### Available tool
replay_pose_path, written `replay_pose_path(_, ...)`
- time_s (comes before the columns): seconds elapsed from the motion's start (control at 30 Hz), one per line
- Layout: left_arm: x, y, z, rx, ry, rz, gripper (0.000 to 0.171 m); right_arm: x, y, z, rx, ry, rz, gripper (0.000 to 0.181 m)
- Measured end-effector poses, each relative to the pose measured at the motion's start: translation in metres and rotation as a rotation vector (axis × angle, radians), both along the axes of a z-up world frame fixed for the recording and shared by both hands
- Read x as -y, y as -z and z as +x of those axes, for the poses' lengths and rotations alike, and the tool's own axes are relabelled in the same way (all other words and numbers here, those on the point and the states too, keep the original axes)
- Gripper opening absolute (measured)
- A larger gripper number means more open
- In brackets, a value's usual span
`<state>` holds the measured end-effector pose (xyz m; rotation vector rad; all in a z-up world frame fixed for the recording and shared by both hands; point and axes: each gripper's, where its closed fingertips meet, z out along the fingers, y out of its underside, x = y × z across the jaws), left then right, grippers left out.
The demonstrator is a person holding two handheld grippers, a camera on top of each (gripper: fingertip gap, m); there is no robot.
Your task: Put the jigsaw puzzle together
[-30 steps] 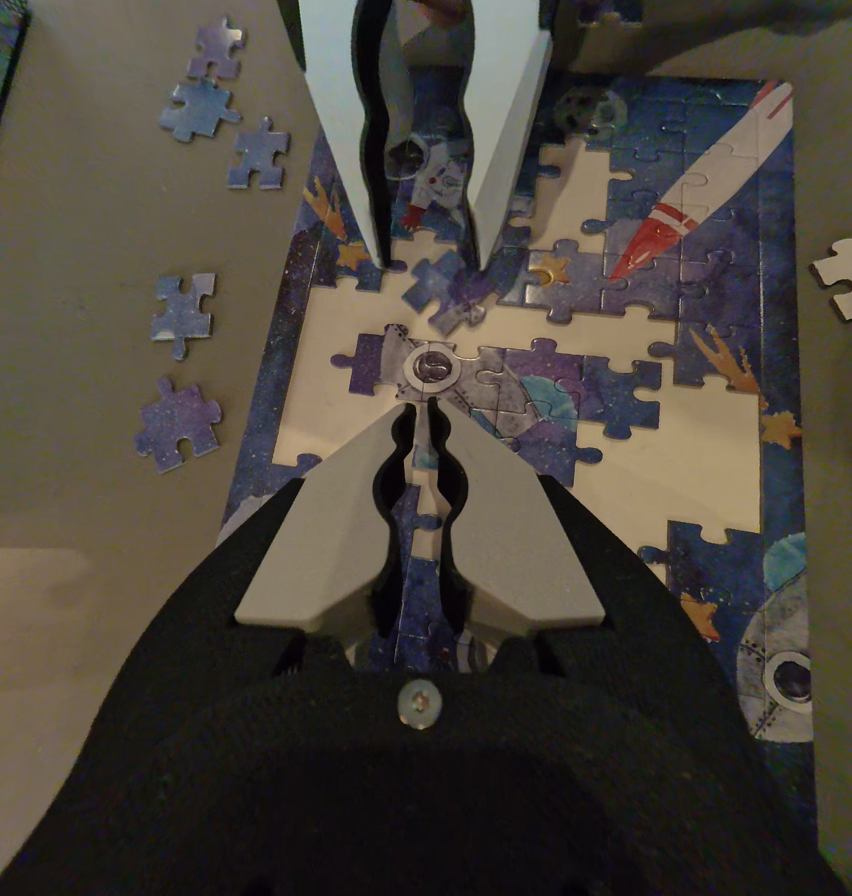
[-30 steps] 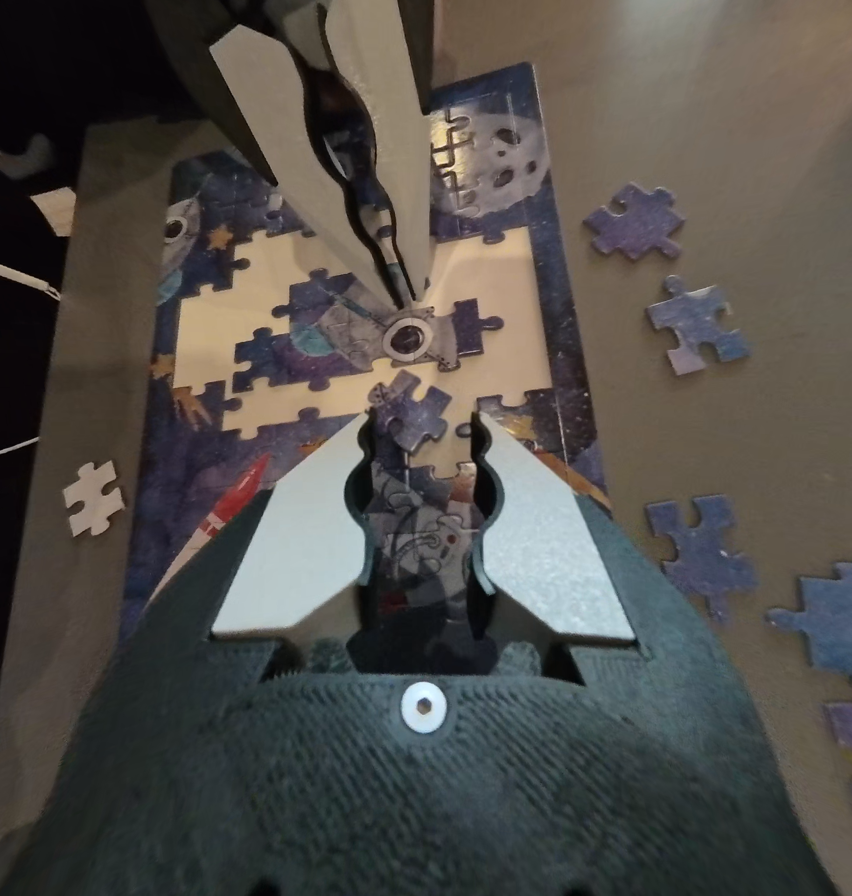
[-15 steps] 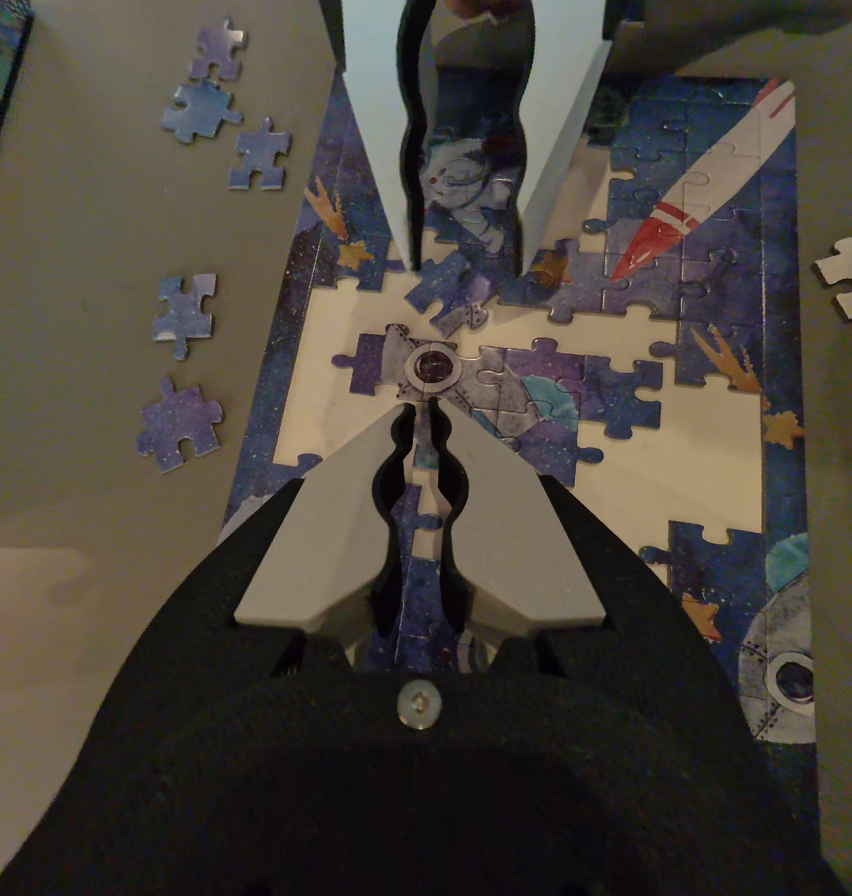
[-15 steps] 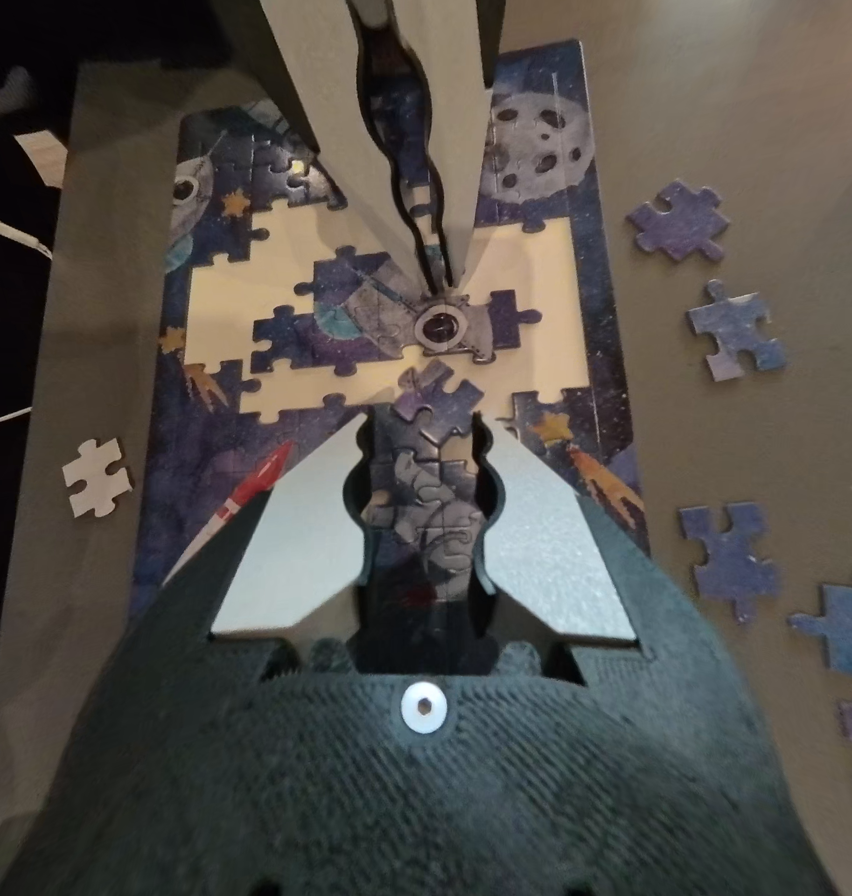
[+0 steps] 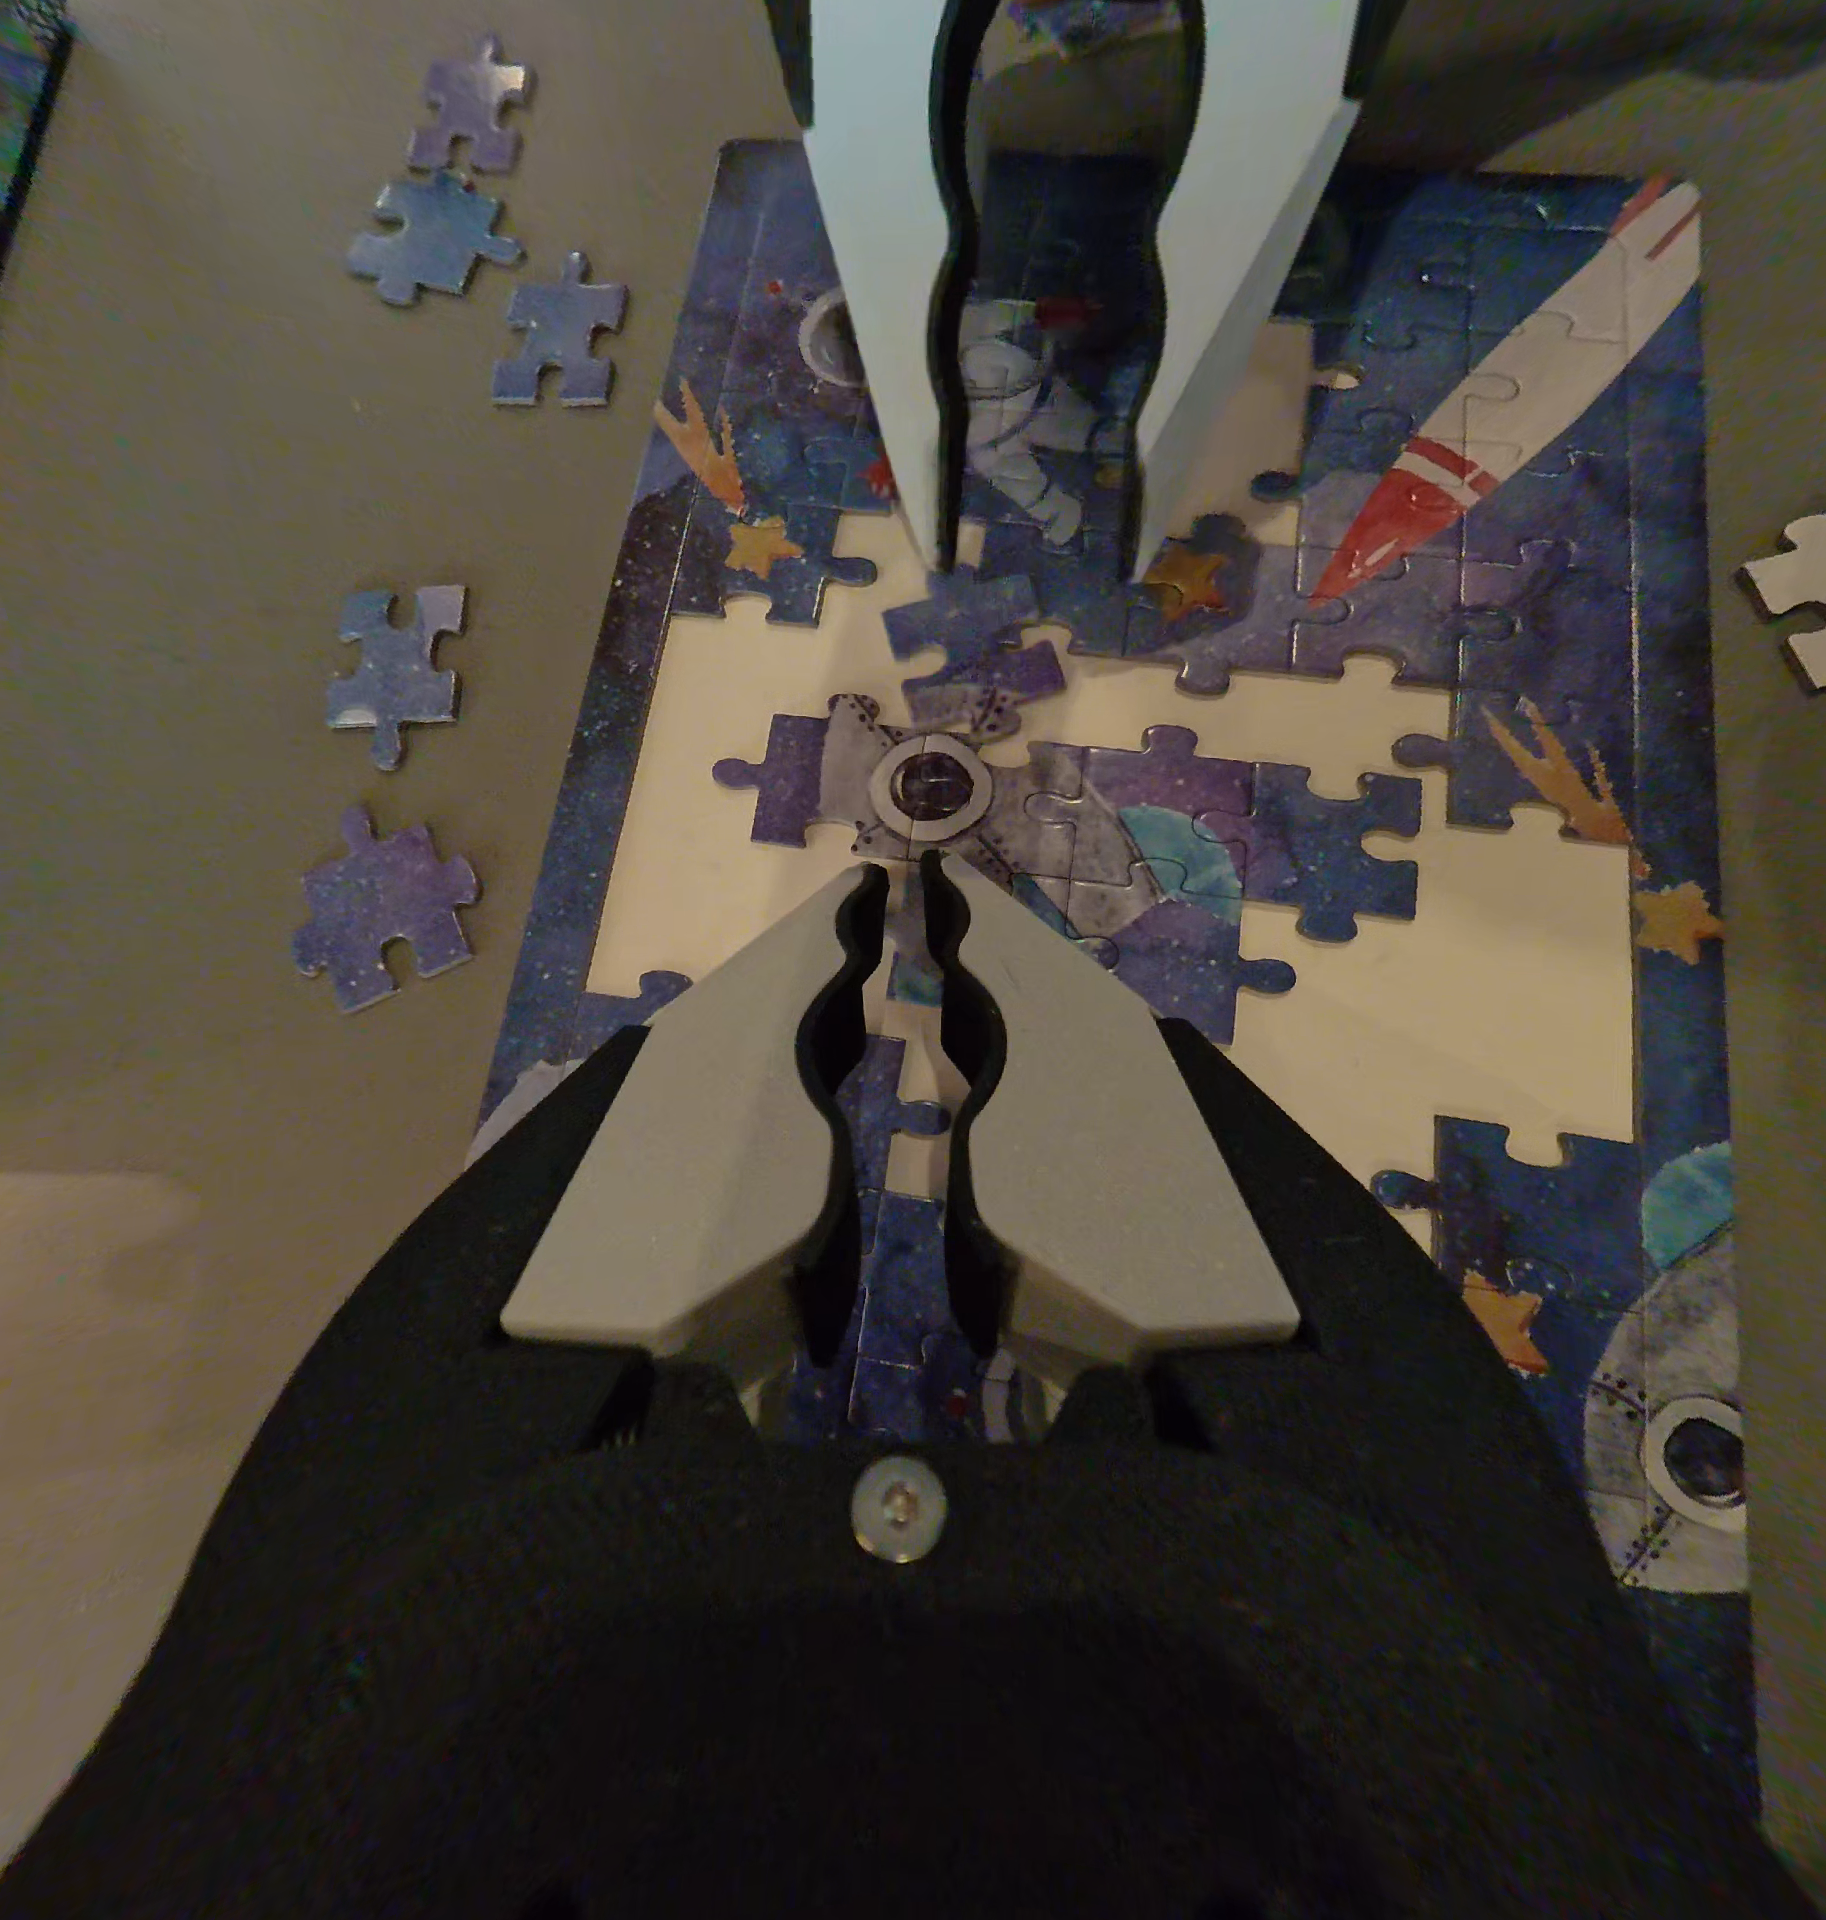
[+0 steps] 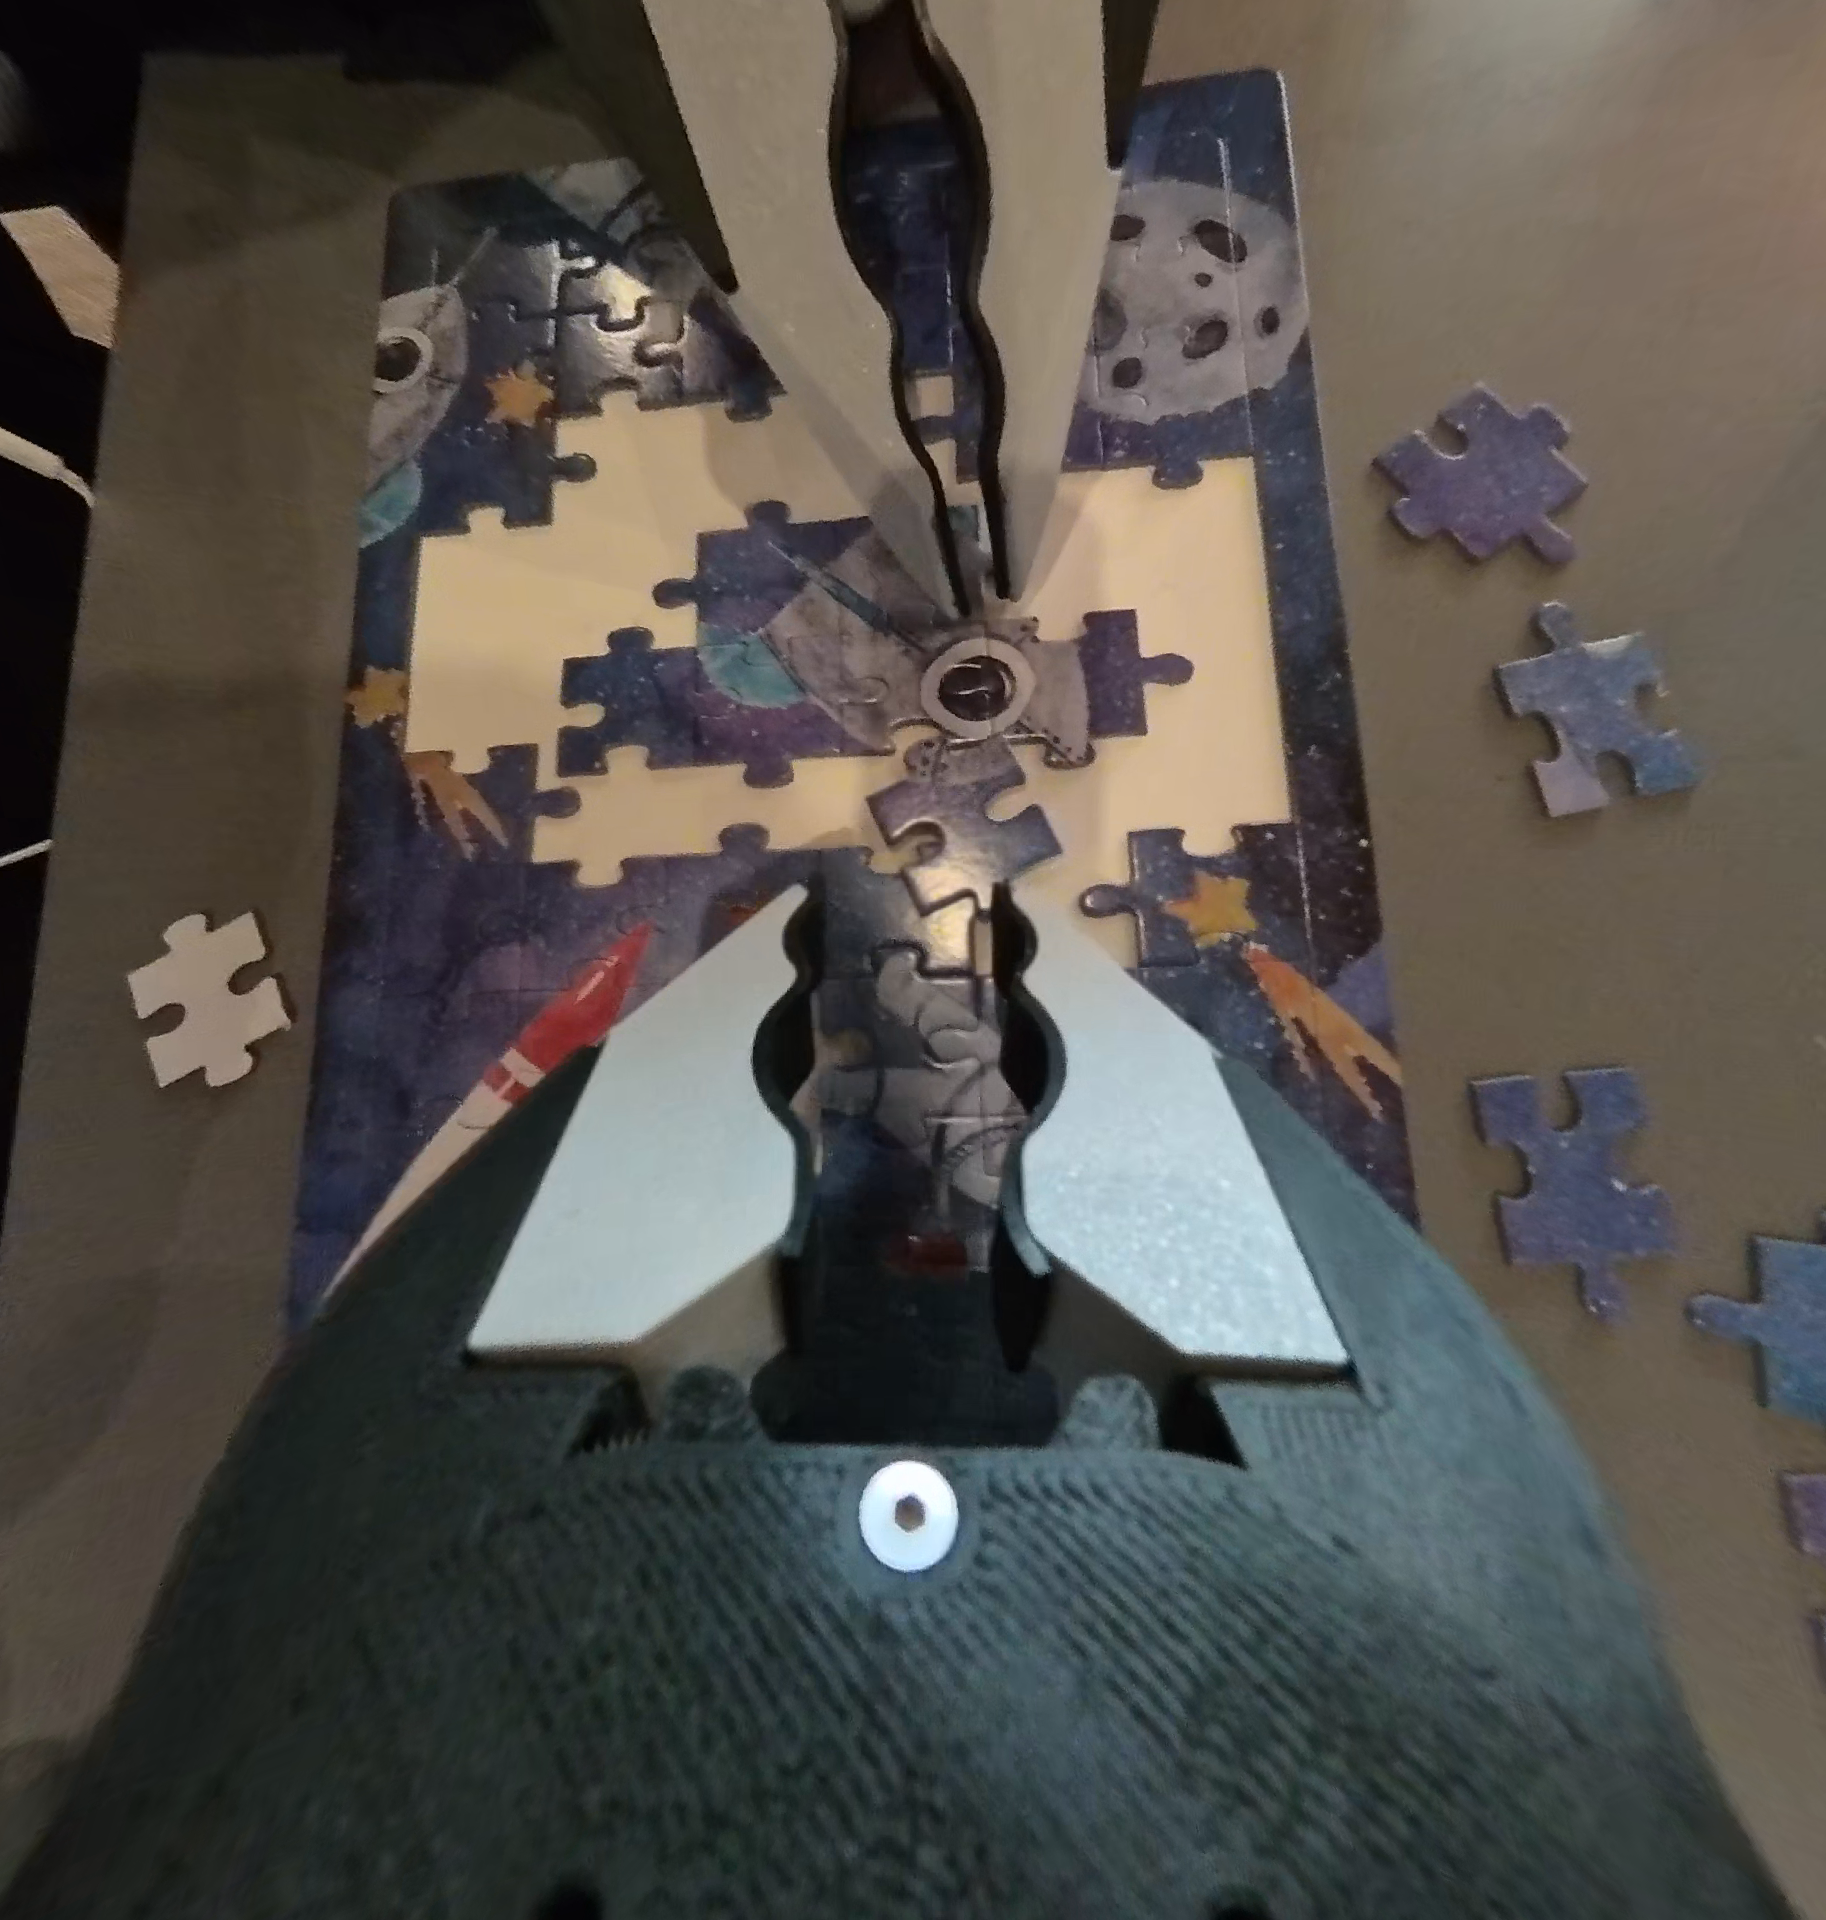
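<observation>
Since a second ago the right gripper has backed away from the loose piece, which has slid closer to the island of joined pieces and now overlaps its edge by the round porthole; the left gripper has stayed put. That piece is dark blue-purple with a riveted grey patch, lying tilted on the cream gap in the middle of the puzzle. Around it the space picture is partly built: an astronaut at 12 o'clock in the left wrist view, a red-nosed white rocket at 1 o'clock, orange comets and stars on deep blue, a grey craft at 4 o'clock, with cream backing bare around the island. The right gripper's fingers stand moderately apart, their tips just behind the loose piece, clasping nothing. The left gripper's fingers are nearly closed, a thin slit between the tips, which sit at the island's near edge by the porthole, holding nothing. On the brown table, five blue spare pieces lie from 9 to 11 o'clock, and a white face-down piece sits at 2 o'clock.
</observation>
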<state>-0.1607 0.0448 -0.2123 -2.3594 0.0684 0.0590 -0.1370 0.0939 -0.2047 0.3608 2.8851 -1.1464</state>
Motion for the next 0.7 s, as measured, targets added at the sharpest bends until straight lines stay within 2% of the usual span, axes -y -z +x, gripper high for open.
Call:
replay_pose_path(0.23, 0.0, 0.0, 0.0, -0.001, 0.0, 0.0, 0.007, 0.002, 0.0, 0.005, 0.015, -0.018, -0.003, 0.028)
replay_pose_path(0.47, 0.0, 0.0, 0.0, 0.001, -0.001, 0.0, 0.007, 0.001, -0.004, -0.008, -0.032, 0.037, -0.02, 0.041)
replay_pose_path(0.7, 0.0, 0.0, 0.0, 0.0, -0.001, 0.0, 0.007, -0.001, 0.002, -0.003, -0.016, 0.023, 0.019, 0.038)
